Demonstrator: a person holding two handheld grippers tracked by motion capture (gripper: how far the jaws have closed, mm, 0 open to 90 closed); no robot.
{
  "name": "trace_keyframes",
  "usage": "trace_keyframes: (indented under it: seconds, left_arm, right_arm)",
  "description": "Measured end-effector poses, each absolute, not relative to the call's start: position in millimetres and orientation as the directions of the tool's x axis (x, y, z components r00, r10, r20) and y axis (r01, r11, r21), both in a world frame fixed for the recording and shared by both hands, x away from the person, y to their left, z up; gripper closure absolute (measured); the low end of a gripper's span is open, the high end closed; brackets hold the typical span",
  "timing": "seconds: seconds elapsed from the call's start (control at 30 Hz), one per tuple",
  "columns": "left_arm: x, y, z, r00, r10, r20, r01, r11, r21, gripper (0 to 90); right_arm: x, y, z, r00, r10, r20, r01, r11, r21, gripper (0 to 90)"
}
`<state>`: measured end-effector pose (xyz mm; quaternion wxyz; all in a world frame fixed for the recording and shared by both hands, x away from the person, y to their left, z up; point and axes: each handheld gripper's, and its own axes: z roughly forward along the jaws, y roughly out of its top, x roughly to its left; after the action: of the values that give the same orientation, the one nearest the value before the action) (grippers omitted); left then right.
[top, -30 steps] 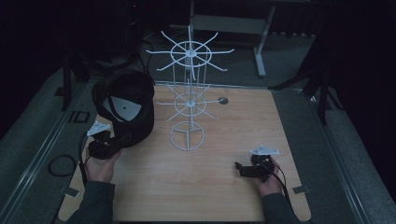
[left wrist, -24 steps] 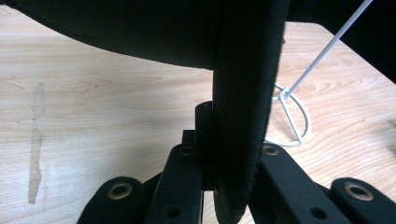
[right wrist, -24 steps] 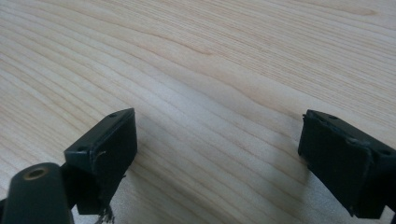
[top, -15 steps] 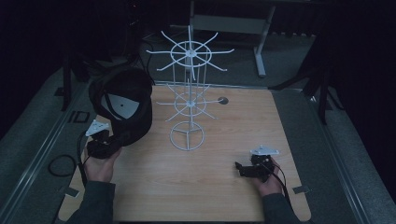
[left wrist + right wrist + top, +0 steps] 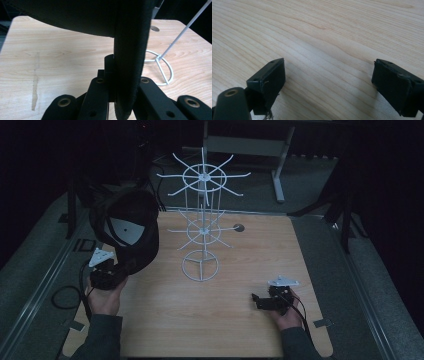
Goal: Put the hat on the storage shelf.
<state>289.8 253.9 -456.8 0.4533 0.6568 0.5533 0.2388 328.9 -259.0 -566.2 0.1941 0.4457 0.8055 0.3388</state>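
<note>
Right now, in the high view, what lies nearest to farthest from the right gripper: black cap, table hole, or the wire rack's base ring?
From the right gripper:
1. Base ring, up-left.
2. Table hole, straight beyond.
3. Black cap, far left, held.

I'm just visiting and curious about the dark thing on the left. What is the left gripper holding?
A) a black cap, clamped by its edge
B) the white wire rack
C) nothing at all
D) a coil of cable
A: the left gripper is shut on the edge of the black cap, held above the table; the left gripper view shows the fabric pinched between the jaws.
</note>
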Motion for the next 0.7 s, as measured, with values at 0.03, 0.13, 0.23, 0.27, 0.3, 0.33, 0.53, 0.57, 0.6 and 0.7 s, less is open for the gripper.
trace_keyframes:
  seconds: [0.03,0.13,0.23,0.27,0.3,0.33,0.53,0.57,0.6,0.7]
  left_arm:
    - [289,254,-456,0.270,0.946,-0.180,0.508,0.019,0.861,86.7]
    - [288,254,-455,0.262,0.951,-0.165,0.499,0.013,0.867,86.7]
    - [286,253,-452,0.258,0.954,-0.156,0.490,0.010,0.872,86.7]
    - [286,253,-451,0.257,0.955,-0.152,0.485,0.008,0.874,86.7]
    - [285,253,-450,0.254,0.956,-0.144,0.483,0.004,0.876,86.7]
    - [285,252,-449,0.252,0.958,-0.140,0.480,0.001,0.877,86.7]
    - [284,251,-445,0.254,0.957,-0.139,0.471,0.003,0.882,86.7]
    - [284,250,-445,0.254,0.957,-0.138,0.470,0.003,0.882,86.7]
    - [284,250,-445,0.254,0.957,-0.138,0.470,0.003,0.882,86.7]
    - [284,250,-444,0.250,0.958,-0.141,0.467,0.008,0.884,86.7]
  right_arm:
    - [329,-259,-566,-0.528,0.849,-0.011,0.585,0.373,0.720,11.5]
    - [329,-259,-566,-0.528,0.849,-0.011,0.585,0.373,0.720,11.5]
    - [329,-259,-566,-0.529,0.849,-0.012,0.584,0.374,0.720,11.5]
    - [329,-259,-566,-0.528,0.849,-0.012,0.585,0.374,0.720,11.5]
    - [329,-259,-566,-0.528,0.849,-0.012,0.585,0.374,0.720,11.5]
    - [329,-259,-566,-0.528,0.849,-0.012,0.584,0.374,0.720,11.5]
    - [329,-259,-566,-0.529,0.849,-0.012,0.584,0.374,0.720,11.5]
    - [329,-259,-566,-0.528,0.849,-0.012,0.585,0.374,0.720,11.5]
    - [329,-259,-566,-0.529,0.849,-0.012,0.584,0.374,0.720,11.5]
    - [329,-259,-566,-0.528,0.849,-0.012,0.584,0.374,0.720,11.5]
